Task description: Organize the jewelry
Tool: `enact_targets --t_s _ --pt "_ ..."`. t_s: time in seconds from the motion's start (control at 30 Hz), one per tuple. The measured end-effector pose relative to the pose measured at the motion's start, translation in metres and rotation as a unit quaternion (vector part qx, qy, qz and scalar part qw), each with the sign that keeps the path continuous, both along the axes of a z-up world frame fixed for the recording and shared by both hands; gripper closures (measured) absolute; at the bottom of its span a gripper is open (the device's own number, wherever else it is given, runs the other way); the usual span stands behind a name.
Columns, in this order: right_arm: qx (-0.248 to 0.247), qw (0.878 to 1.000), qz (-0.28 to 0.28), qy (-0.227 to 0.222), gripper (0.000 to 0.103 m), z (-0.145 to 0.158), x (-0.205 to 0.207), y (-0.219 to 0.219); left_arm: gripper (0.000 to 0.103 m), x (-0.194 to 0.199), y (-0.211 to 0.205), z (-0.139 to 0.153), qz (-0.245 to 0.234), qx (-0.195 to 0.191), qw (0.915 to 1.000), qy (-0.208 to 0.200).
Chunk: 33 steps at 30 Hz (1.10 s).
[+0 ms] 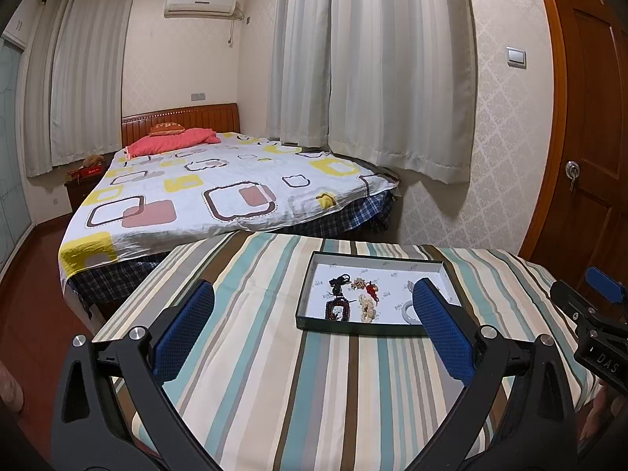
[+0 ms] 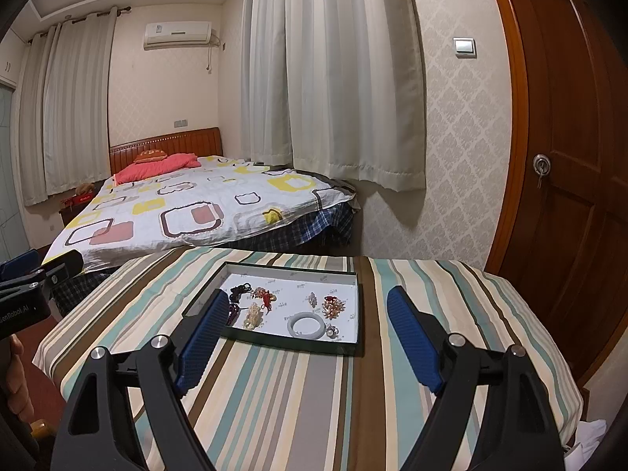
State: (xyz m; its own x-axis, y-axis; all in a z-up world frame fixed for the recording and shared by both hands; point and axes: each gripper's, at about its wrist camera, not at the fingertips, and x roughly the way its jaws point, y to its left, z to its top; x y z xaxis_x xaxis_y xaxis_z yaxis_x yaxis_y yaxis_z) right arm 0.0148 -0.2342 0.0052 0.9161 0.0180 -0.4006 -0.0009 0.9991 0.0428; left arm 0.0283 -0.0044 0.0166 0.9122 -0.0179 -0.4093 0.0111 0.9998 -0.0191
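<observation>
Both wide apart and empty, left gripper (image 1: 314, 325) and right gripper (image 2: 302, 337) short of tray (image 2: 251, 338), bare cloth (image 2: 298, 400) before it, bangle (image 1: 408, 311) half hidden.

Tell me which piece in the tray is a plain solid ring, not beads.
The pale bangle near the tray's front edge: one smooth hoop, while the other pieces are beaded or knotted clusters.

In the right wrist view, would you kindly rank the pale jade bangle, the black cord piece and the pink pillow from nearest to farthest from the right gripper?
1. Pale jade bangle, at the front of the tray, just ahead of the open right gripper.
2. Black cord piece, back left of the tray.
3. Pink pillow, far off at the head of the bed.
</observation>
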Motion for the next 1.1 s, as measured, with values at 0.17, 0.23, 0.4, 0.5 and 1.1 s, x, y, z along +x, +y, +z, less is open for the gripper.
enact_targets --t_s 0.17,0.23,0.4,0.5,1.1 --pt "0.0 1.0 0.0 0.0 0.023 -0.001 0.0 0.0 0.004 0.0 0.0 0.0 0.0 0.001 1.0 0.001" --pt "0.0 1.0 0.0 0.0 0.023 -0.001 0.0 0.001 0.004 0.0 -0.001 0.0 0.001 0.001 1.0 0.001" --pt "-0.001 1.0 0.001 0.0 0.023 -0.001 0.0 0.001 0.004 0.0 -0.003 -0.004 0.008 0.003 1.0 0.0" --pt "-0.001 1.0 0.001 0.001 0.023 -0.001 0.0 0.002 0.004 0.001 -0.004 -0.007 0.014 0.009 0.9999 0.0" --pt "-0.002 1.0 0.004 0.003 0.023 -0.005 0.002 0.008 0.004 0.001 -0.005 -0.011 -0.013 0.014 0.9998 -0.005"
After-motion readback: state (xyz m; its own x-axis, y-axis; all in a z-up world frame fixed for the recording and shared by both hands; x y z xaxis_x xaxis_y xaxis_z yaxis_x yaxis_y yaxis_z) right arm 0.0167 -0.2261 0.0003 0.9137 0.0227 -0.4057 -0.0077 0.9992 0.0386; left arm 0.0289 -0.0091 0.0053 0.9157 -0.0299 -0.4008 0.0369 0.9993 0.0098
